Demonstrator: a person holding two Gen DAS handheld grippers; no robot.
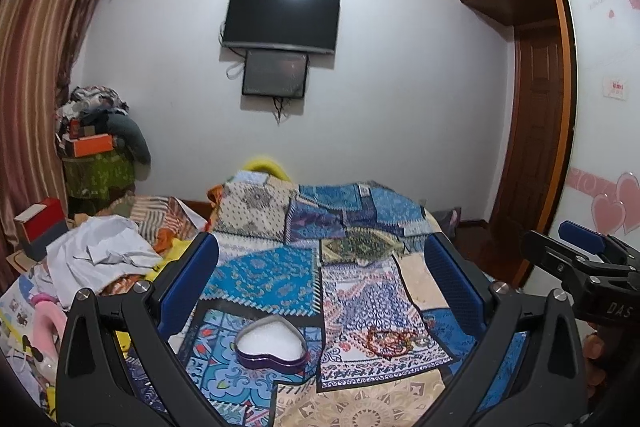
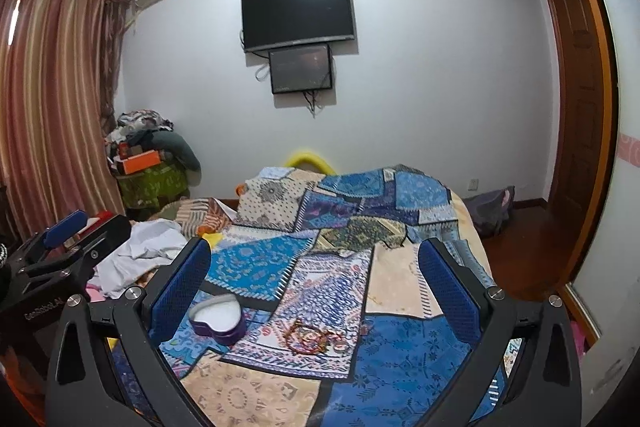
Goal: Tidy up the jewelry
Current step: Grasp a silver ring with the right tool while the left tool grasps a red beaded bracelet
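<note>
Right between the left gripper's [image 1: 322, 267] spread fingers, low and close, sits the tin [image 1: 272, 345] — a purple heart-shaped one, lid off, white padding inside. Nothing's pinched in that gripper. Just to the right of the tin, still inside the span of the fingers, the jewelry [image 1: 390, 339] lies in a small heap on the quilt [image 1: 260, 275]: reddish bead loops, with something ring-like at its right edge, too small to tell.

Same deal from the right gripper [image 2: 314, 269] — fingers wide apart, holding nothing. From there the tin [image 2: 219, 318] is near its left finger and the jewelry [image 2: 316, 338] is about centered, close in. Tin and heap are near each other but not touching.

Each gripper shows up at the edge of the other's view, so they're side by side over the bed.

Further out, left of both grippers, crumpled white clothes [image 1: 102, 255] are piled up. Past the bed's far end is a wall with a TV [image 1: 281, 19] and a smaller screen [image 1: 275, 73] hung just under it.
</note>
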